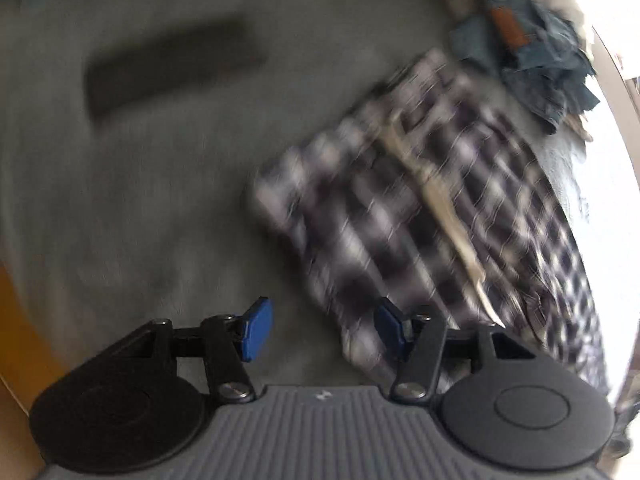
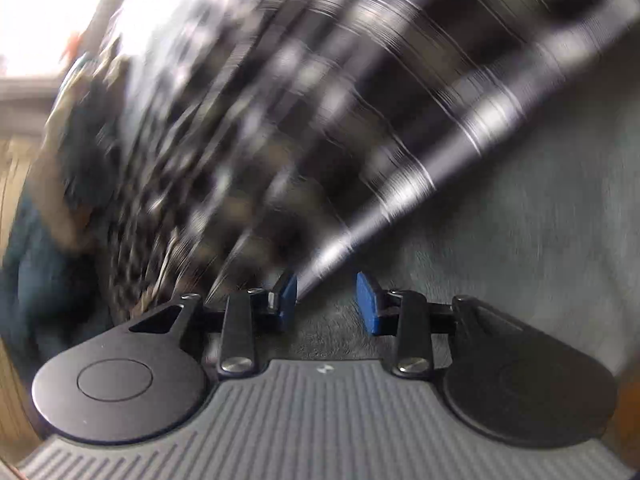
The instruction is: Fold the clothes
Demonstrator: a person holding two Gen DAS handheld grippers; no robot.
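A black-and-white plaid shirt (image 1: 420, 220) lies folded on a grey fleece surface (image 1: 140, 208), blurred by motion. My left gripper (image 1: 323, 330) is open just below the shirt's lower left corner. Its right pad (image 1: 390, 332) overlaps the shirt's edge and nothing sits between the pads. In the right wrist view the same plaid shirt (image 2: 300, 100) fills the upper left. A narrow edge of it runs down to the left pad (image 2: 286, 300) of my right gripper (image 2: 327, 302). That gripper is open, with grey surface (image 2: 520, 220) showing in the gap.
A heap of blue denim clothes (image 1: 532, 52) lies beyond the shirt at the upper right. A dark oblong shape (image 1: 172, 68) rests on the grey surface at the upper left. More crumpled clothes (image 2: 72, 160) sit left of the shirt. A wooden edge (image 1: 16, 320) borders the left.
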